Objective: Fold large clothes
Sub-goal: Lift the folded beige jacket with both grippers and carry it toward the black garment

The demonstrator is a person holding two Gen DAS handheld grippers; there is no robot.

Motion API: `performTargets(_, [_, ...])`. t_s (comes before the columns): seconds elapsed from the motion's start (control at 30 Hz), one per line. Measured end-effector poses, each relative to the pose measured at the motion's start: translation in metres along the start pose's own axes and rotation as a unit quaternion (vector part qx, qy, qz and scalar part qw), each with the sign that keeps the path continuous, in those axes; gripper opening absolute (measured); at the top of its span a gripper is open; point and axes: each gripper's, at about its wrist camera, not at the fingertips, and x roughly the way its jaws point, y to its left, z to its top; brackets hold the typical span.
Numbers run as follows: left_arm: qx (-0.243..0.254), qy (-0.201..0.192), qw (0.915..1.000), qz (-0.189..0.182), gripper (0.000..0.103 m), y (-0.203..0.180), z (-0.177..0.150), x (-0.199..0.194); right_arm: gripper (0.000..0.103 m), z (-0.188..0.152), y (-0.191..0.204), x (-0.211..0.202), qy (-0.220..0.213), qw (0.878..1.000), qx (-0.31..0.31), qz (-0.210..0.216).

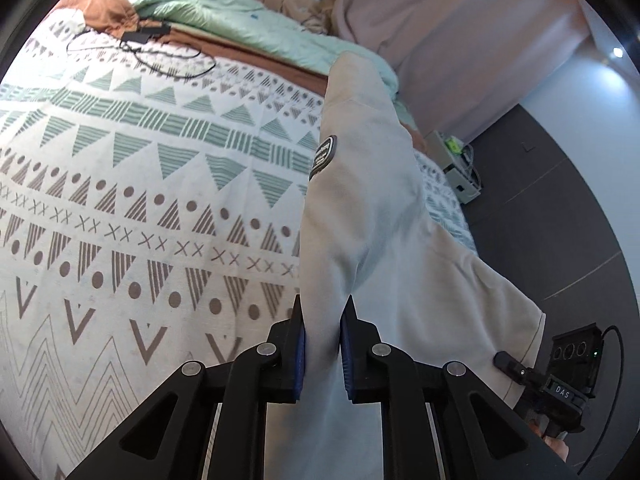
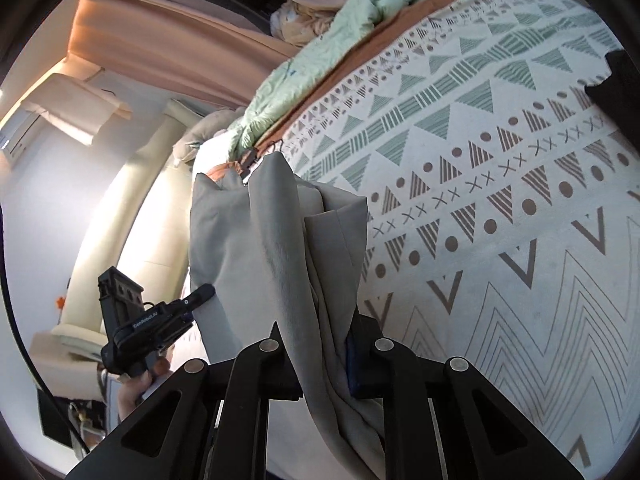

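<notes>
Left gripper (image 1: 322, 344) and right gripper (image 2: 316, 360) each pinch the beige garment (image 1: 360, 216), raised over the bed (image 1: 140, 160), likely to spread flat.

Your left gripper (image 1: 322, 344) sits bottom centre of the left wrist view, garment (image 1: 372, 208) between its jaws and running up the middle. Bedspread (image 1: 140, 184) fills the frame's left, cable (image 1: 160, 56) on it upper left, quilt (image 1: 240, 20) behind. Right gripper (image 1: 560, 384) at lower right, on the garment's edge. Floor (image 1: 560, 220) right of the bed, box (image 1: 460, 176) on it.
</notes>
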Motion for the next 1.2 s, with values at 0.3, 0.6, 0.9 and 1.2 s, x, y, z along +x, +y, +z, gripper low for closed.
performTargets(0.3, [0.028,-0.032,0.9983,-0.041,0.014,-0.055,-0.022,-0.051,0.015,-0.029,0.034,-0.068,-0.052,0.998,-0.023,-0.002])
performTargets(0.6, [0.066,-0.041,0.9930,-0.089,0.014,-0.147,-0.041,-0.064,0.015,-0.035,0.041,-0.156,-0.112,0.992,-0.046,-0.020])
performTargets(0.9, [0.108,-0.031,0.9806,-0.160,0.014,-0.266,-0.069,-0.060,0.015,-0.025,0.022,-0.271,-0.177,0.980,-0.059,-0.066])
performTargets(1.2, [0.146,-0.003,0.9658,-0.215,0.014,-0.381,-0.108,-0.053,0.014,-0.021,0.001,-0.376,-0.231,0.963,-0.062,-0.122])
